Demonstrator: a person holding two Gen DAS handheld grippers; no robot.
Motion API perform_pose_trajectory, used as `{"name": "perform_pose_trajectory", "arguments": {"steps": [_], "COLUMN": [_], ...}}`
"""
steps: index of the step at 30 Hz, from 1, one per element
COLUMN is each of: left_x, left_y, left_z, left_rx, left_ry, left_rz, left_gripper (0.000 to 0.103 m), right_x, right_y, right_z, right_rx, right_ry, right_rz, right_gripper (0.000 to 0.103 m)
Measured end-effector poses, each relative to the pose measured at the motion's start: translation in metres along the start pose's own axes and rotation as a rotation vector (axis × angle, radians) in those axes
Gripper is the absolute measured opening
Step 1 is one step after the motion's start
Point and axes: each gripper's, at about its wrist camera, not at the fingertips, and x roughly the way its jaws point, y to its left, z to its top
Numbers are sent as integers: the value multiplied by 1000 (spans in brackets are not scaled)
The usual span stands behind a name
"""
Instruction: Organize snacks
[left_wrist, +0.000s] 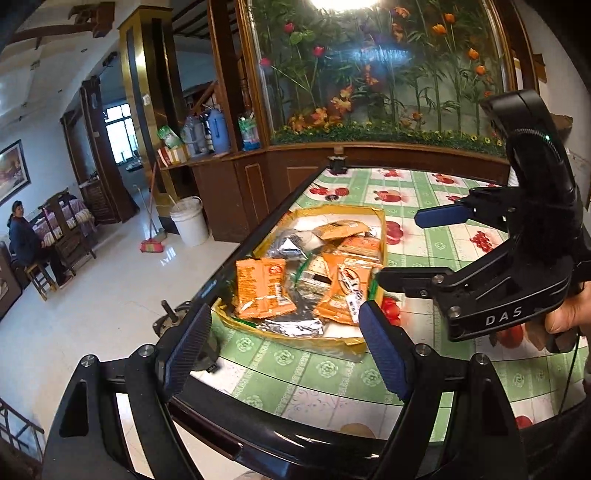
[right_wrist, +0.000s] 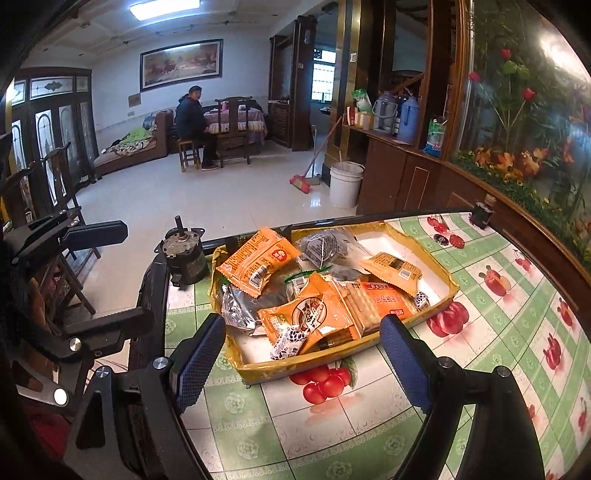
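Closest in, the left gripper hangs over the near left corner of the table, its blue pads spread wide and empty; the left pad sits out past the table's dark edge, the right pad over the cloth just short of the tray. In the right wrist view the right gripper stands the same way, jaws released with nothing between them, pads either side of the tray's near rim but not touching it.

Going left to right: beyond the table's left edge the pale tiled floor lies open, with a person seated at a far table, then a red broom and a white bucket against the wooden cabinet. At the table's left corner a small grey motor stands upright, just beside the tray. Then the yellow cardboard tray, shallow, holding the snacks: an orange packet tilted over the left wall, a silver foil pack below it, an orange biscuit packet in the middle, a red-labelled cracker pack to its right, a dark clear bag at the back. The heap rises above the low walls.

Right of the tray the green-and-fruit tablecloth lies bare to the far edge, where a small dark jar stands near the corner. Behind runs a glass panel of artificial flowers.
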Motion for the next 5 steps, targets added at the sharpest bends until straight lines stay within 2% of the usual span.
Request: {"name": "perform_pose_trajectory", "arguments": {"steps": [5], "left_x": [-3], "left_y": [4], "left_z": [-1], "left_rx": [2], "left_ry": [1], "left_rz": [0], "left_gripper": [83], "right_x": [0], "right_y": [1], "right_z": [4], "right_rx": [-6], "right_ry": [-1], "right_rz": [9], "right_gripper": [87]}}
